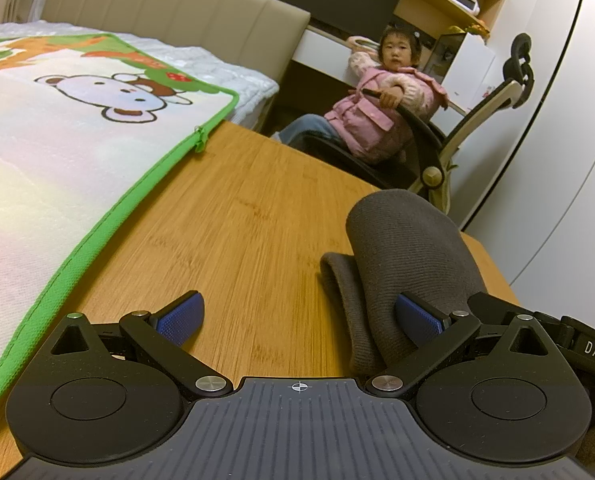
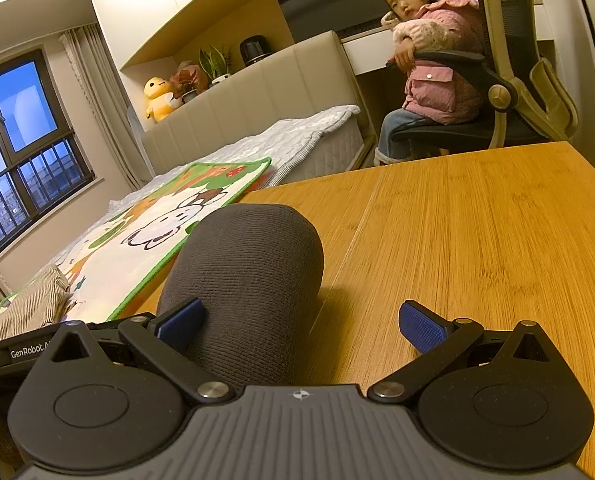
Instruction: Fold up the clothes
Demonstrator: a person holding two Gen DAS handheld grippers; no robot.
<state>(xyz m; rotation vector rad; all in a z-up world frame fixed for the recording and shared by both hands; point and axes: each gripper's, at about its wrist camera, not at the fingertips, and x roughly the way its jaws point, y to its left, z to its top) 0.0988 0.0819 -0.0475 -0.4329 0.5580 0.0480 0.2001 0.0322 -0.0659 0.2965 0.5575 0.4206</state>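
Observation:
A dark grey knitted garment lies folded into a thick bundle on the wooden table. In the left wrist view it sits by the right finger of my left gripper, which is open and holds nothing. In the right wrist view the same bundle lies against the left finger of my right gripper, which is also open and empty. The two grippers flank the bundle, one on each side.
A cartoon mat with a green border lies on the table's left part and also shows in the right wrist view. A striped beige cloth lies on it. A child sits in an office chair beyond the table. A bed stands behind.

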